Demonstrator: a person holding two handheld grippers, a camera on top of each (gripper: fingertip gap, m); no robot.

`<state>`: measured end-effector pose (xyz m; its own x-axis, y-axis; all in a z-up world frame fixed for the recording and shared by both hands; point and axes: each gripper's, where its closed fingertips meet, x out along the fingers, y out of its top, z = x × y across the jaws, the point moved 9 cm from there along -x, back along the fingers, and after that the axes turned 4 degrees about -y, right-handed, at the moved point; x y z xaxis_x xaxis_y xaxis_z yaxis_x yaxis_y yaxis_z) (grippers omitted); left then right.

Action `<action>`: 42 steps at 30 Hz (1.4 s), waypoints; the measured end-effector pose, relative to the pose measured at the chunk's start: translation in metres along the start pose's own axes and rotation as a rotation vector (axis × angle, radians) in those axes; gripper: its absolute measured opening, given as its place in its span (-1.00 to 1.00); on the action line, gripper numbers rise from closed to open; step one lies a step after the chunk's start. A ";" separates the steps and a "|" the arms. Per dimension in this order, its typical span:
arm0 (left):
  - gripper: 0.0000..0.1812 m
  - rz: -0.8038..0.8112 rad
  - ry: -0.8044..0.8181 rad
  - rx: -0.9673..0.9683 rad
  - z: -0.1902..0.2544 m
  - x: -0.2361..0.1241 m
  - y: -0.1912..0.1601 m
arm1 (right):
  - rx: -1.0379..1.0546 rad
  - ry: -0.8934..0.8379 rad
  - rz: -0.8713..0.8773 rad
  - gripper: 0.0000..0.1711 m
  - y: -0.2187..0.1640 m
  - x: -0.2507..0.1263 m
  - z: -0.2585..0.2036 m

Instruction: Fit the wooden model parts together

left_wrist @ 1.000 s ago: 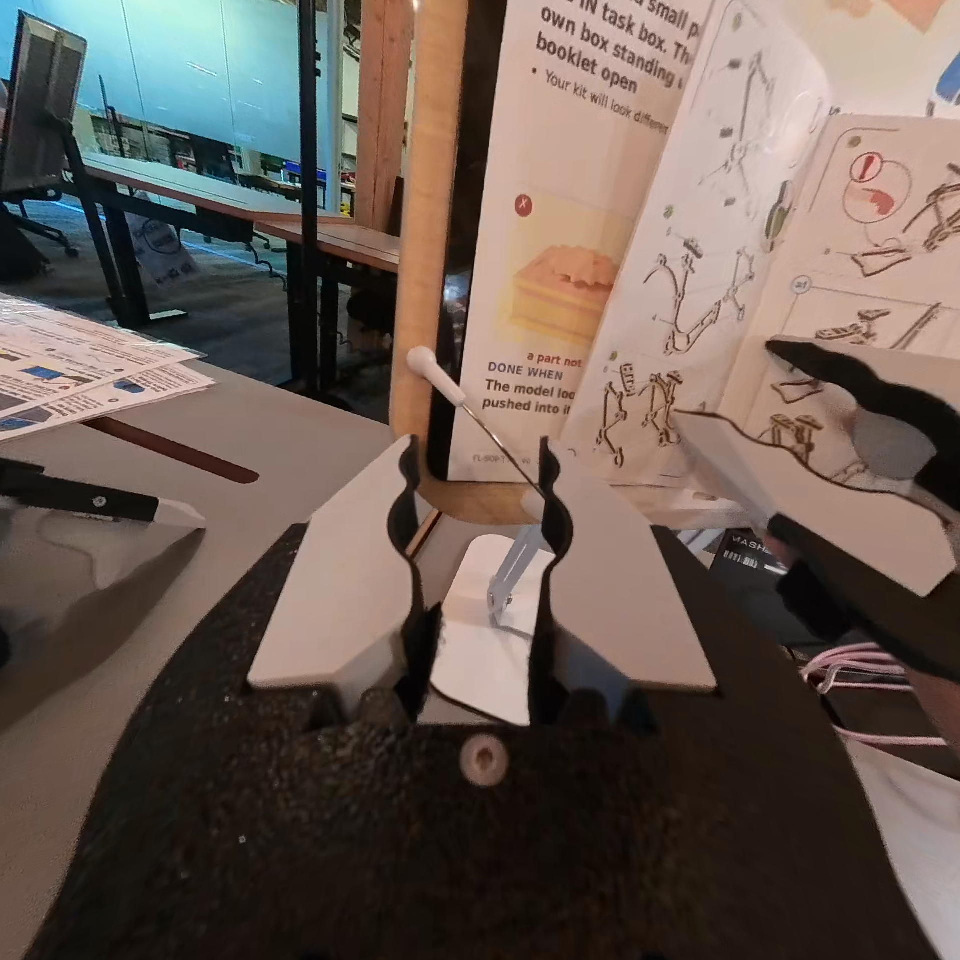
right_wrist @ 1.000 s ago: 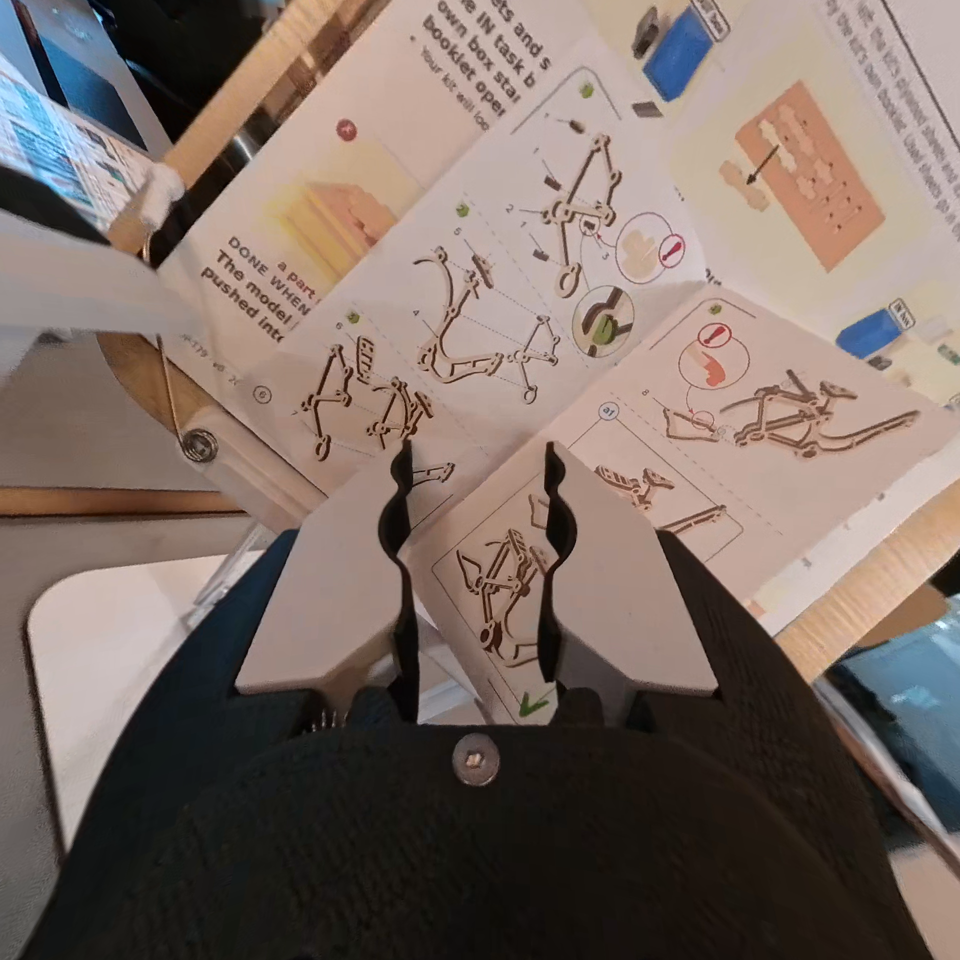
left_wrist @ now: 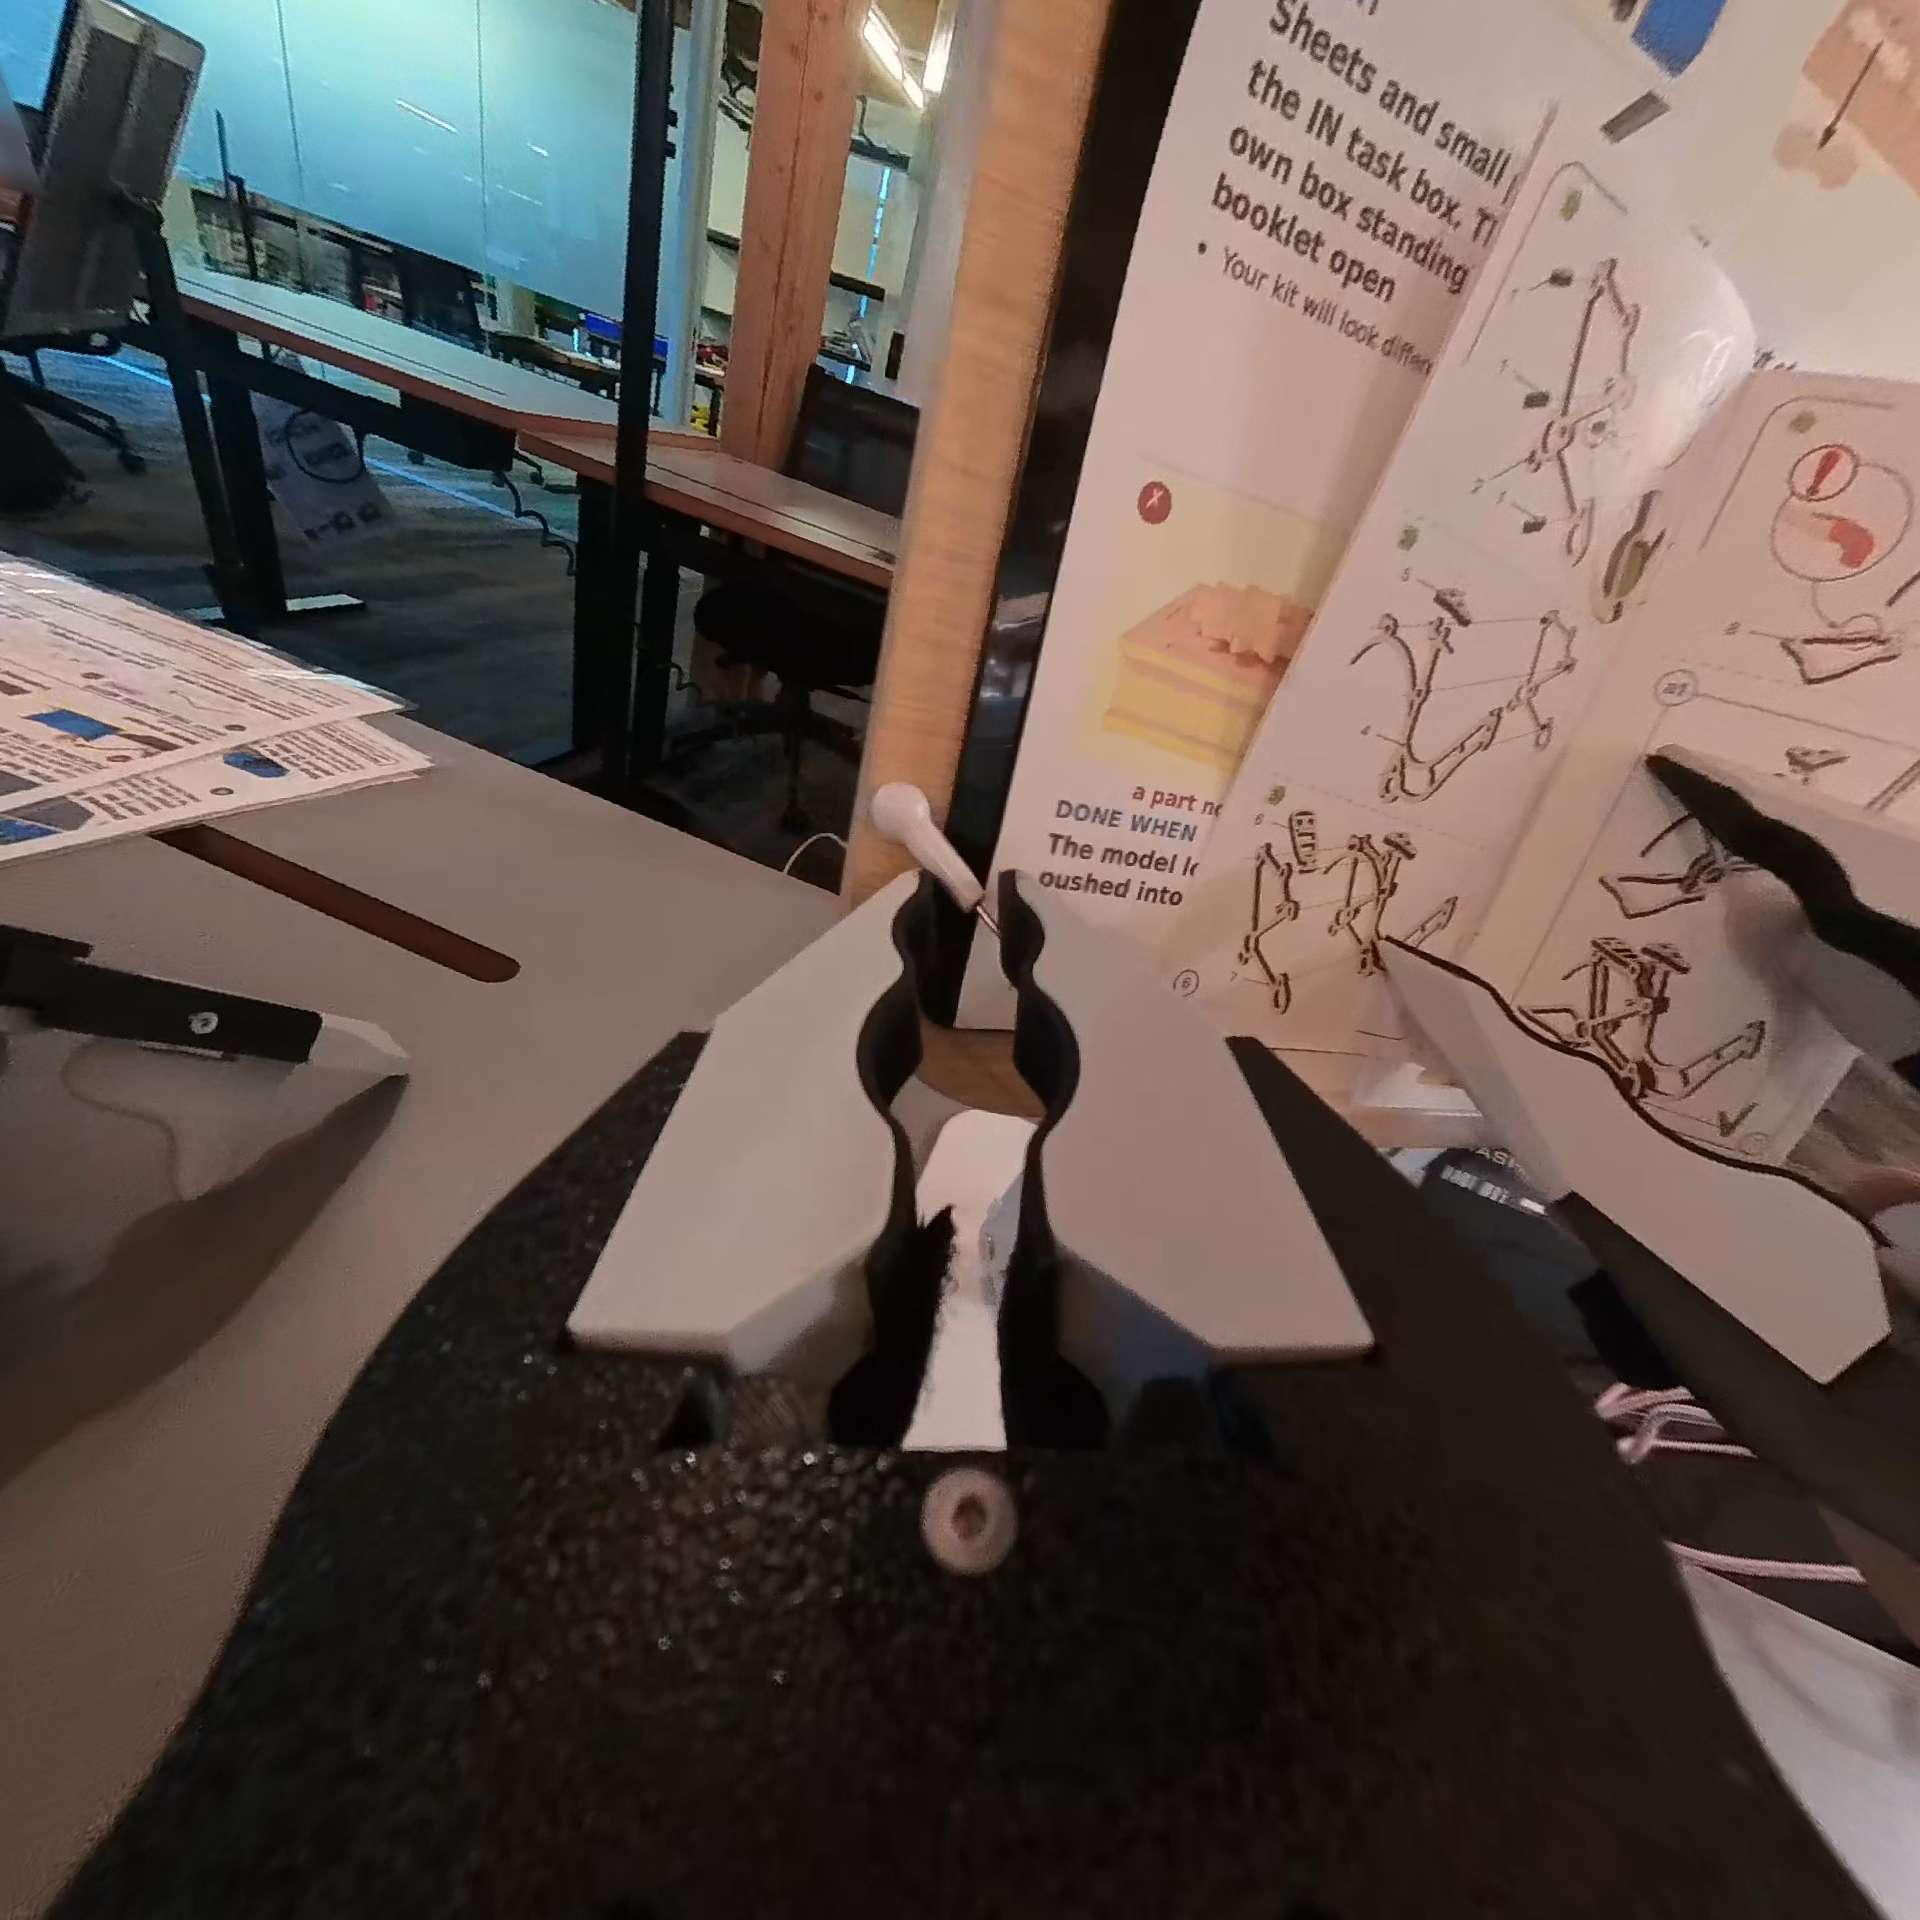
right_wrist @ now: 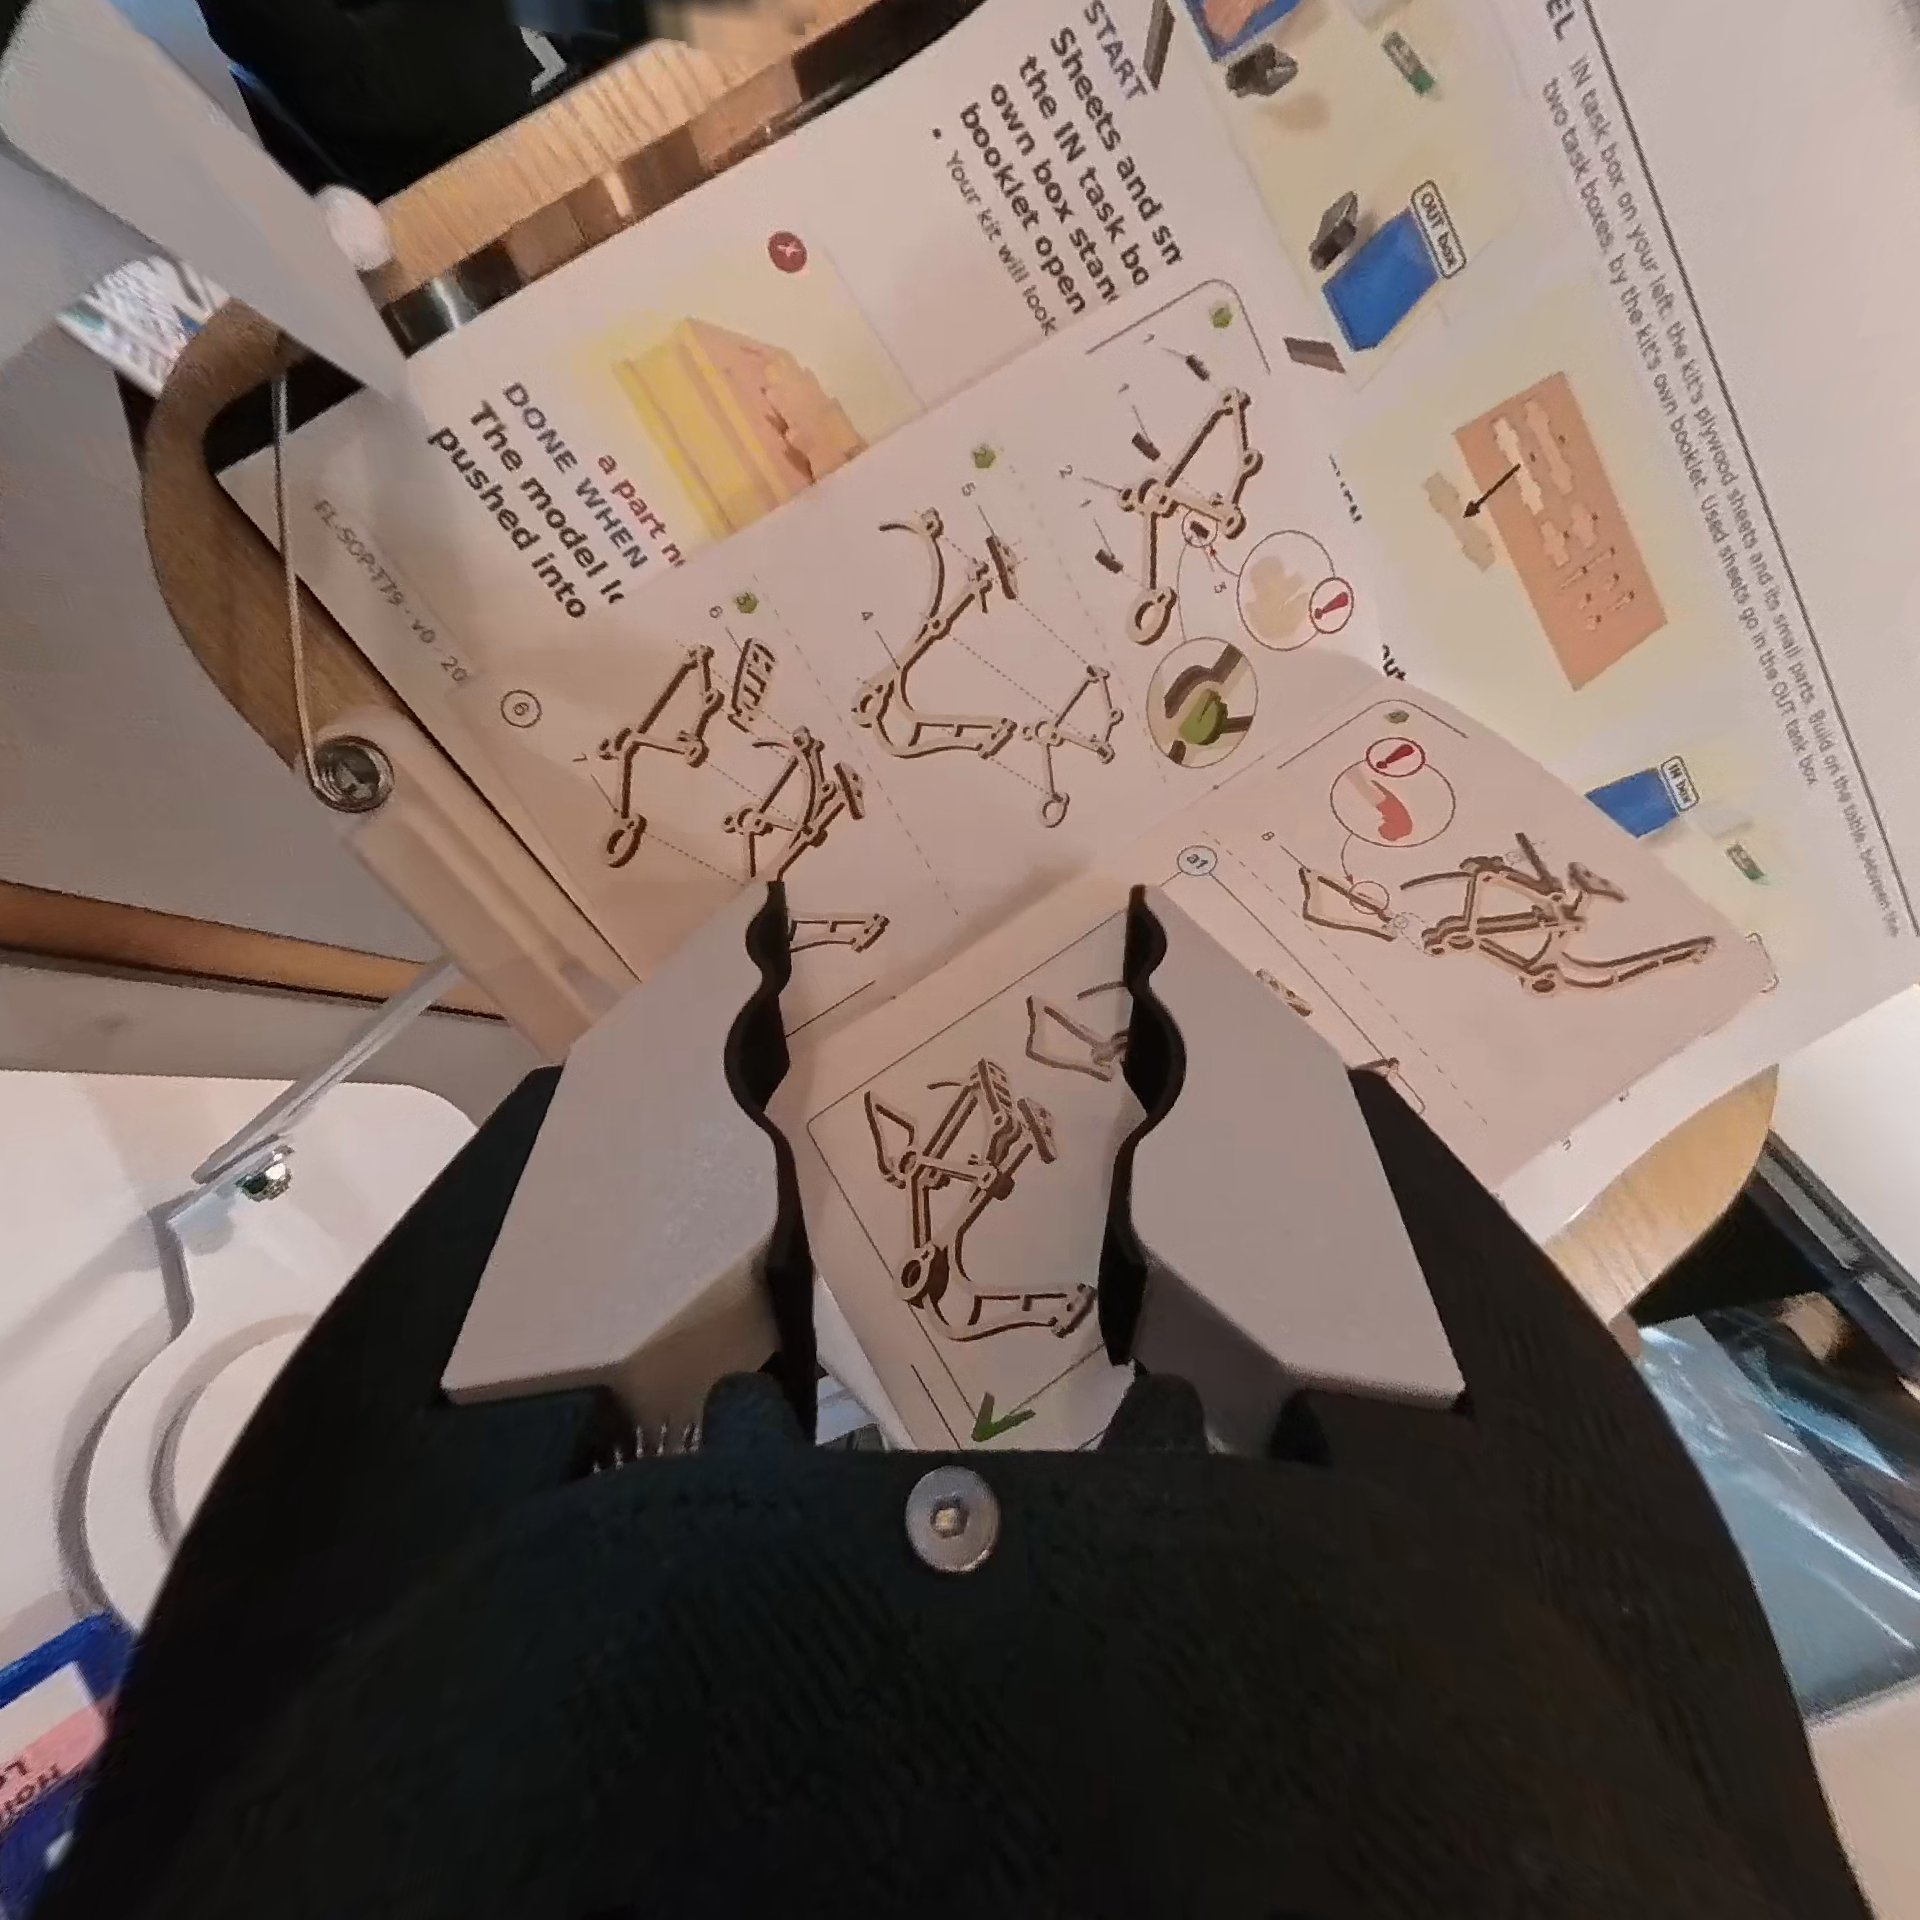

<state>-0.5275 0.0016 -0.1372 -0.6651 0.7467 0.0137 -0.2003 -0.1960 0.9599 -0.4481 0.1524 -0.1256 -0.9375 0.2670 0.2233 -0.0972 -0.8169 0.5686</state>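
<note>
No wooden model part shows in either view. An open instruction booklet (right_wrist: pixel 935 675) leans on a wooden stand (left_wrist: pixel 966 416). The stand's wire page holder (left_wrist: pixel 925 831), with a white tip, lies between my left gripper's (left_wrist: pixel 963 894) fingertips. The jaws are almost closed, and I cannot tell if the pads press on it. My right gripper (right_wrist: pixel 954 899) is open, with the booklet's lower right page (right_wrist: pixel 987 1195) seen between its jaws. It also shows at the right of the left wrist view (left_wrist: pixel 1519 857). A left finger (right_wrist: pixel 156 187) shows at the right wrist view's top left.
A large printed sheet (right_wrist: pixel 1558 312) stands behind the booklet. Loose printed papers (left_wrist: pixel 156 707) and a black-and-white tool (left_wrist: pixel 208 1029) lie on the grey table to the left. A white base plate (right_wrist: pixel 260 1247) lies under the stand. A blue box corner (right_wrist: pixel 42 1662) shows at the lower left.
My left gripper's jaws have narrowed around the wire page holder. My right gripper's jaws have opened wider in front of the booklet page, and it has moved closer.
</note>
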 end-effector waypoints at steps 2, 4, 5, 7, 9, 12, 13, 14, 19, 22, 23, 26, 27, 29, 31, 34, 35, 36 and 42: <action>-0.91 0.046 -0.040 0.008 0.002 -0.001 0.001 | -0.006 0.009 0.008 -0.27 0.000 0.000 0.000; -0.93 0.114 -0.099 0.042 0.011 -0.002 0.005 | 0.005 0.029 0.017 -0.29 -0.001 0.000 -0.001; -0.94 0.137 -0.130 0.069 0.016 -0.001 0.006 | 0.012 0.042 0.023 -0.29 -0.002 0.001 -0.001; -0.95 0.144 -0.164 0.126 0.022 0.002 0.008 | 0.023 0.067 0.033 -0.31 -0.003 0.000 -0.002; -0.95 0.142 -0.228 0.179 0.027 0.006 0.010 | 0.024 0.090 0.047 -0.32 -0.005 0.000 -0.003; -0.95 0.128 -0.318 0.325 0.034 0.009 0.012 | 0.024 0.108 0.063 -0.35 -0.006 0.000 -0.003; -0.95 0.122 -0.342 0.381 0.036 0.010 0.012 | 0.025 0.113 0.065 -0.36 -0.006 0.000 -0.003; -0.95 0.111 -0.367 0.434 0.038 0.011 0.013 | 0.026 0.118 0.068 -0.37 -0.006 0.000 -0.003; -0.95 0.006 -0.482 0.706 0.051 0.022 0.017 | 0.034 0.137 0.080 -0.39 -0.007 0.000 -0.002; -0.94 -0.132 -0.380 0.806 0.058 0.035 0.021 | 0.049 0.145 0.076 -0.36 -0.008 0.000 -0.001; -0.94 -0.153 -0.346 0.824 0.061 0.036 0.022 | 0.052 0.152 0.067 -0.32 -0.008 0.000 -0.002; -0.94 -0.166 -0.218 0.907 0.068 0.032 0.021 | 0.054 0.146 0.076 -0.27 -0.010 -0.012 -0.002; -0.93 -0.153 -0.195 0.939 0.070 0.029 0.019 | 0.052 0.140 0.093 -0.27 -0.010 -0.019 0.000; -0.94 -0.147 -0.177 0.955 0.071 0.019 0.016 | 0.060 0.138 0.114 -0.27 -0.011 -0.034 0.005; -0.94 -0.155 -0.214 0.875 0.070 0.009 0.014 | 0.073 0.128 0.093 -0.28 -0.014 -0.046 0.011; -0.88 -0.168 -0.249 0.703 0.066 -0.001 0.015 | 0.137 0.064 0.033 -0.28 -0.018 -0.058 0.026; -0.85 -0.177 -0.261 0.655 0.064 -0.005 0.015 | 0.170 0.054 0.011 -0.28 -0.020 -0.062 0.030; -0.82 -0.184 -0.274 0.619 0.064 -0.008 0.013 | 0.210 0.056 -0.003 -0.28 -0.020 -0.066 0.034; -0.83 -0.221 -0.418 0.638 0.084 -0.009 -0.001 | 0.518 -0.041 -0.129 -0.37 -0.050 -0.084 0.059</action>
<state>-0.4608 0.0485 -0.1144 -0.3077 0.9274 -0.2129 0.2388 0.2919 0.9262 -0.3445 0.2009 -0.1266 -0.9139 0.3768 0.1513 -0.0229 -0.4198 0.9073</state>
